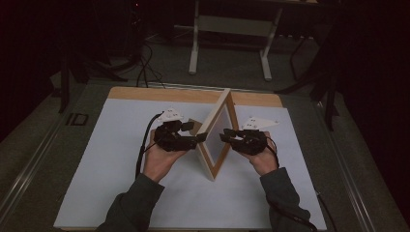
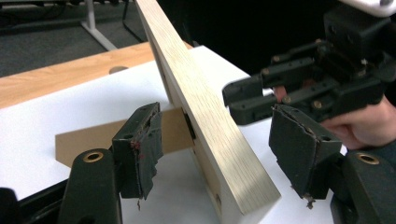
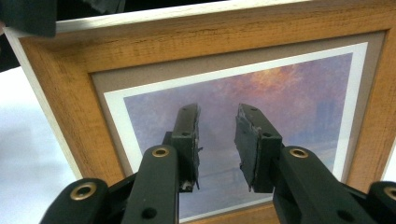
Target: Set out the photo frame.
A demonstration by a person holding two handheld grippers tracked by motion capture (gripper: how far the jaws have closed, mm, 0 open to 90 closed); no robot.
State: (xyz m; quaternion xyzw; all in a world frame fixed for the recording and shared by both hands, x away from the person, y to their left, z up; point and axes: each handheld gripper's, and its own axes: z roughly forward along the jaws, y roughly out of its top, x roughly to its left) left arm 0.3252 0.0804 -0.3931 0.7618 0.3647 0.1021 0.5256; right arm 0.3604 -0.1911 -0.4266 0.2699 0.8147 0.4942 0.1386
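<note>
From the high view, a light wooden picture frame (image 1: 218,133) stands upright on the white tabletop (image 1: 121,159), between the left hand-held gripper (image 1: 200,138) and the right hand-held gripper (image 1: 223,137); both forearms reach in low, palms turned inward. In the left gripper view, the frame's edge (image 2: 210,126) sits between wide-open jaws, neither pad pressing it, its brown cardboard stand (image 2: 98,137) behind. In the right gripper view, partly open jaws face the framed purple print (image 3: 261,102), holding nothing.

Overhead forward-down; gripper views close, sharing picture frame (image 1: 218,133).
</note>
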